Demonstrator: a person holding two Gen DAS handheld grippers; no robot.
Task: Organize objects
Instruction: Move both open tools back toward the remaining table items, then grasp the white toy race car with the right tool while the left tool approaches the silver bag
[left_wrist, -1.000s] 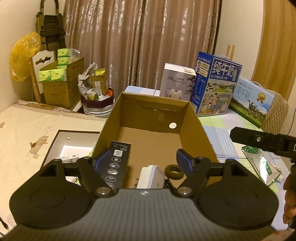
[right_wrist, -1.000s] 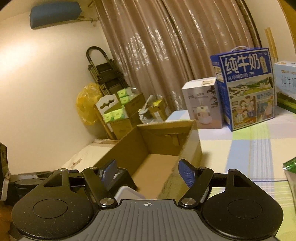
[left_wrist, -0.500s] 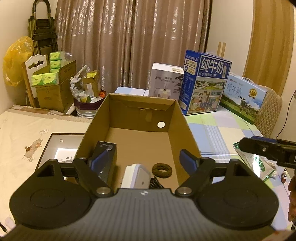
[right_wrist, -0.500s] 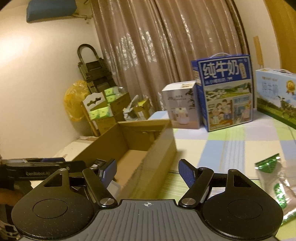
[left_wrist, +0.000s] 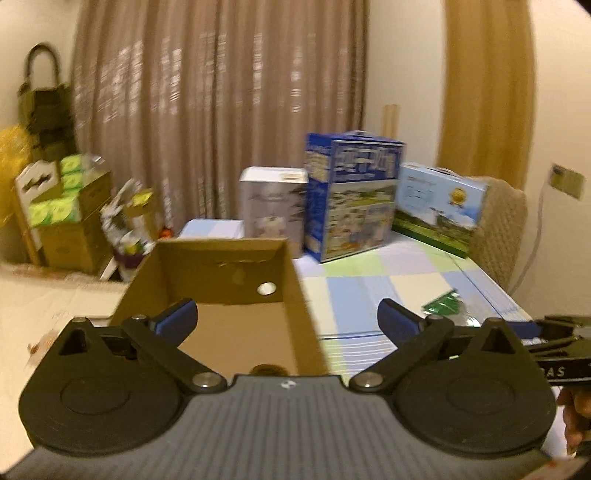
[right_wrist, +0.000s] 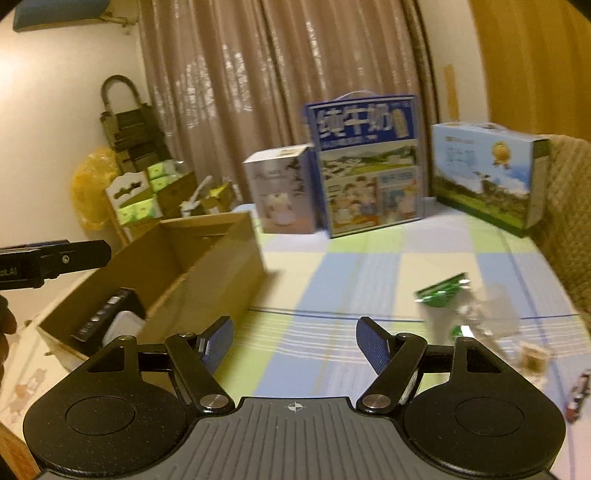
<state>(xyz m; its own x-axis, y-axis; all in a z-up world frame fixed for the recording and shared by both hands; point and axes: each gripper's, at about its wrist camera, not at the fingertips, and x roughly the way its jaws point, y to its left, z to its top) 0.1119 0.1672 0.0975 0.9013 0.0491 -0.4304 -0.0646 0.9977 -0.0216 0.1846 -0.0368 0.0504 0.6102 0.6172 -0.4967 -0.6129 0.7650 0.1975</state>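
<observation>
The left gripper (left_wrist: 286, 319) has just spread its jaws wide, nothing between them, its view now shifted toward the right wall of the cardboard box (left_wrist: 295, 295). The right gripper (right_wrist: 293, 341), jaws apart and empty, has swung from the box to the checked tablecloth (right_wrist: 332, 288). A green packet (right_wrist: 443, 291) lies ahead and right of its jaws, near the table's right edge.

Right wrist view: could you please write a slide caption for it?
Right gripper, jaws open and empty, over checked tablecloth between cardboard box and green packet.
</observation>
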